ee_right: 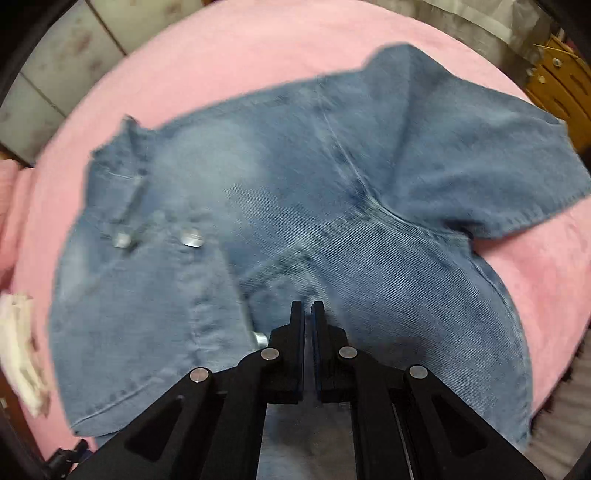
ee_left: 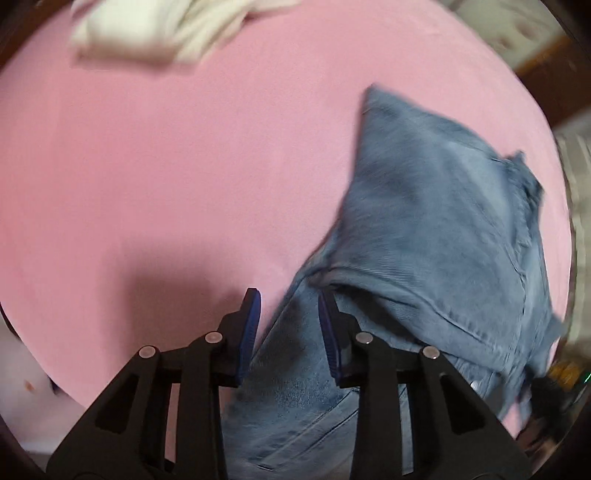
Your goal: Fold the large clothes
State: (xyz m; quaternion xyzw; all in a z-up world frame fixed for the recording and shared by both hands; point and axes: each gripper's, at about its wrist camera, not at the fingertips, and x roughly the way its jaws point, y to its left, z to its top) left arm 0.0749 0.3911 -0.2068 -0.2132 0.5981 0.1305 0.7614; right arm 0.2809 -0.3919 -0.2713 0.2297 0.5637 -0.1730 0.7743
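A blue denim jacket with metal buttons lies spread and rumpled on a pink bed cover. One sleeve reaches toward the upper right. My right gripper points down over the middle of the jacket, its jaws shut; I see no cloth pinched between them. In the left wrist view the same denim jacket fills the right side, with a folded edge by the right finger. My left gripper hangs over that edge with its jaws apart, and the pads press on nothing.
A crumpled white garment lies at the far end of the pink cover; the white garment also shows at the left edge of the right wrist view. Wooden furniture stands past the bed at the upper right.
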